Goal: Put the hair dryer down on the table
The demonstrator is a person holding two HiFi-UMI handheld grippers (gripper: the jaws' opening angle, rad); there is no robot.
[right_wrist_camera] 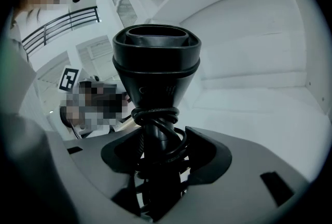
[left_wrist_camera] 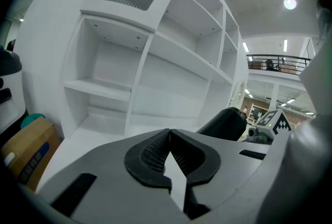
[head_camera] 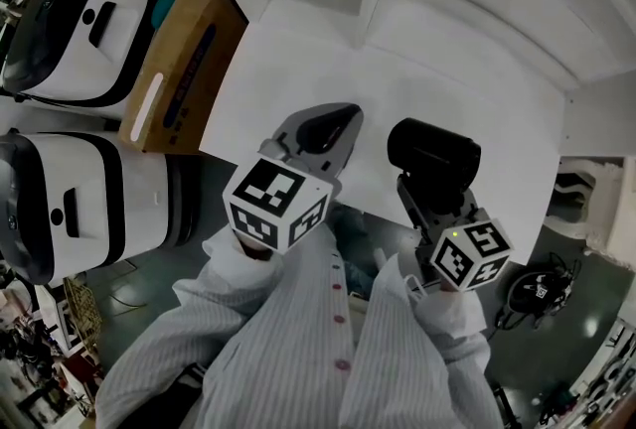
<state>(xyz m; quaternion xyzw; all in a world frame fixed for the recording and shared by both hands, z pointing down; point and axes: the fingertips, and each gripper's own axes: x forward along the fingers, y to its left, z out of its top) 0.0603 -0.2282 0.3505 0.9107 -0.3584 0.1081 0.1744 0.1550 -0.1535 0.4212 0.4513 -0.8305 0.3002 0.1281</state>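
We are gripping the hair dryer (right_wrist_camera: 155, 70) in the right claw (right_wrist_camera: 155, 148). Its jaws are clamping the black handle from both sides, and the cord (right_wrist_camera: 166, 137) is lying coiled round the handle right where the pads are pressing. The dryer is standing upright out of the claw, its wide black head sitting above the jaws.

From the head view, we are holding it over the near edge of the white bench (head_camera: 298, 70). We cannot tell from that view whether any part of it is touching the surface.

We are carrying the left claw (left_wrist_camera: 169, 132) just beside the dryer on its left, apart from it and likewise over the bench's near edge. Its jaws are meeting at the tips with nothing between them — only a sliver of white bench is showing through the gap behind the tips.

A white shelf unit (left_wrist_camera: 150, 46) is standing at the far side of the bench. A cardboard box (head_camera: 179, 70) is sitting just beside the bench's left edge, and two white-and-black machines (head_camera: 79, 30) are standing further left.

The marker cube (head_camera: 276, 204) on the left claw is facing up at the head camera, and our striped sleeves (head_camera: 288, 348) are filling the lower part of that view.
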